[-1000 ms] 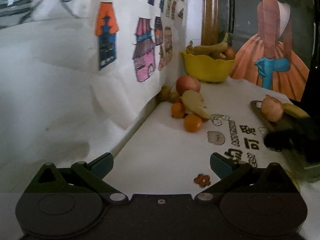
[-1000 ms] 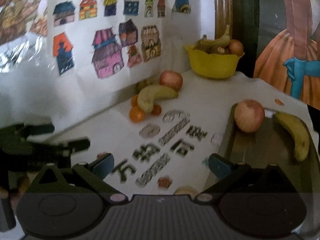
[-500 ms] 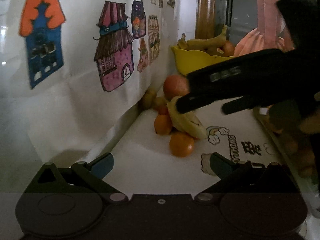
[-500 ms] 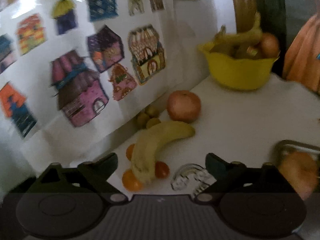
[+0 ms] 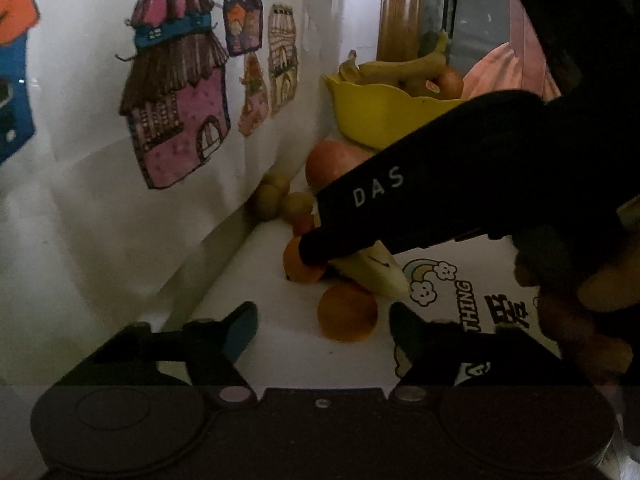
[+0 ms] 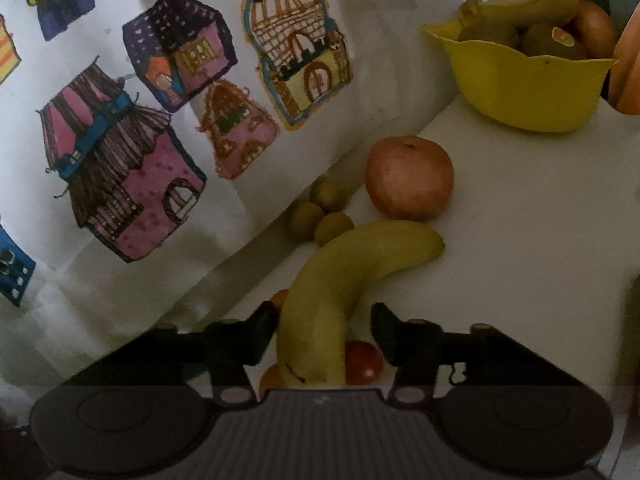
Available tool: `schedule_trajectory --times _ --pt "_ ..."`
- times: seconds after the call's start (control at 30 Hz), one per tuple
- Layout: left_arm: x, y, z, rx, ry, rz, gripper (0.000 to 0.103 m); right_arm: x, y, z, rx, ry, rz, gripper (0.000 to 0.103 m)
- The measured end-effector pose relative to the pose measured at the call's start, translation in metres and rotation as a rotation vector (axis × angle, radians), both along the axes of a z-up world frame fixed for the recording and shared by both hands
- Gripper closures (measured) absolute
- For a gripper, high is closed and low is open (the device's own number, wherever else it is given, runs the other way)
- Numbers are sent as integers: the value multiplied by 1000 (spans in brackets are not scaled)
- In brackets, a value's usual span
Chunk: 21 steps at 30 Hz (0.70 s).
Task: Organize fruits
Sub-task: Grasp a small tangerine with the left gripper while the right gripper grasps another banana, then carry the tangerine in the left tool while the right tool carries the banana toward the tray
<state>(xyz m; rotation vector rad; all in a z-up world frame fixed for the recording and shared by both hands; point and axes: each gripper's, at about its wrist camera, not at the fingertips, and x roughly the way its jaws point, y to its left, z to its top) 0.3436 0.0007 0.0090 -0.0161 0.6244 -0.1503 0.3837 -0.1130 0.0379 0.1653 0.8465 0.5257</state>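
Right gripper (image 6: 324, 330): angled down over the fruit pile, jaws just closing around the banana (image 6: 340, 280); left pad touches, a gap shows at the right pad, so not yet clamped.
Left gripper (image 5: 324, 328): tilted down, jaws just narrowing, an orange (image 5: 347, 312) between them, untouched.
Banana: lying on the white table (image 6: 520, 220) by the apple (image 6: 409, 178).
Yellow bowl (image 6: 520, 84): behind, holding fruit.

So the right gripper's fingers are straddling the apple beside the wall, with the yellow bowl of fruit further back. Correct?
Not quite: the right gripper has its fingers either side of the banana, not the apple, which lies beyond it. The right wrist view shows this; the yellow bowl is indeed further back.
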Motion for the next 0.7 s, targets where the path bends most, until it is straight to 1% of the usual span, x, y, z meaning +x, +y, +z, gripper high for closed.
schedule_trajectory --times 0.03,0.07,0.1,0.17,0.2,0.33,0.47,0.7 --pt "0 1 0 -5 0 -4 38 0 0 1 1 2 -1 59" --pt "1 0 -1 -10 0 -9 48 0 0 1 0 1 -1 59" --pt "3 -1 -1 -11 2 -12 53 -1 -1 2 2 1 2 60" --pt "5 -1 -2 -24 5 -21 66 -3 -6 4 16 5 0 60" --pt "4 -1 -1 -29 8 -23 69 -4 -8 5 24 7 -1 61" --pt "1 2 1 -46 14 -16 69 -12 -17 12 25 -6 -5 64" --pt "-14 8 3 -57 21 -17 69 -25 -29 15 26 -6 10 64" --pt "-53 21 3 -74 39 1 69 -69 -45 22 5 -44 50 64"
